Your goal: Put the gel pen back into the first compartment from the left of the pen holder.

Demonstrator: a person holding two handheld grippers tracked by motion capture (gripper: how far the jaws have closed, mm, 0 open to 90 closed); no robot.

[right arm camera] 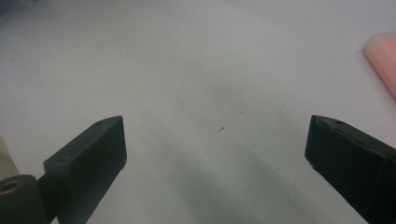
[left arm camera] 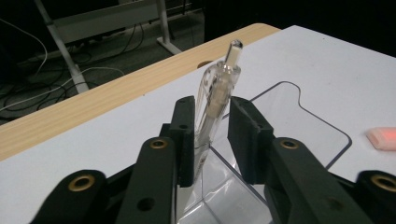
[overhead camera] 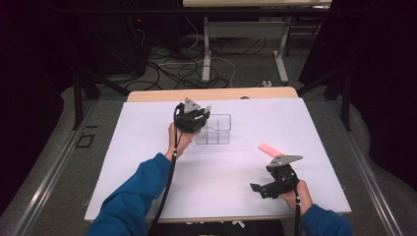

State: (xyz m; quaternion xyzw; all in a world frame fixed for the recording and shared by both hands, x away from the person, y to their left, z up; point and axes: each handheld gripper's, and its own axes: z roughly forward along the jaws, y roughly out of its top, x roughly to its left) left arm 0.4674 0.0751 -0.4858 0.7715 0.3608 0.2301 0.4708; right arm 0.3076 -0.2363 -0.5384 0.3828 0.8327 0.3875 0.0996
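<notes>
While the person's left hand [overhead camera: 173, 140] holds the left tool [left arm camera: 211, 135] over the near-left corner of a clear box [overhead camera: 214, 130], a see-through pen [left arm camera: 215, 88] stands between its two black jaws. The pen leans a little and its tip points up, away from the tool. Its lower end goes down into the box, right under the jaws. The pen rests against one jaw, and a small gap shows between it and the other jaw, so the left tool is a little open and is not squeezing the pen. In the high view the left tool [overhead camera: 195, 114] sits at the left edge of the box, which has little rooms inside. The box stands on the white bench [overhead camera: 147, 196], just in front of the left tool. The right tool [overhead camera: 268, 188] is well apart from the box, held low over the bench by the right hand [overhead camera: 301, 192]. In the right gripper view its jaws stand wide open with only bare bench between them. A pink thing [overhead camera: 269, 148] lies flat on the bench just past the right tool, up and to one side of its jaws. From the left tool, the pink thing [left arm camera: 384, 138] lies beyond the box, off to the side.
</notes>
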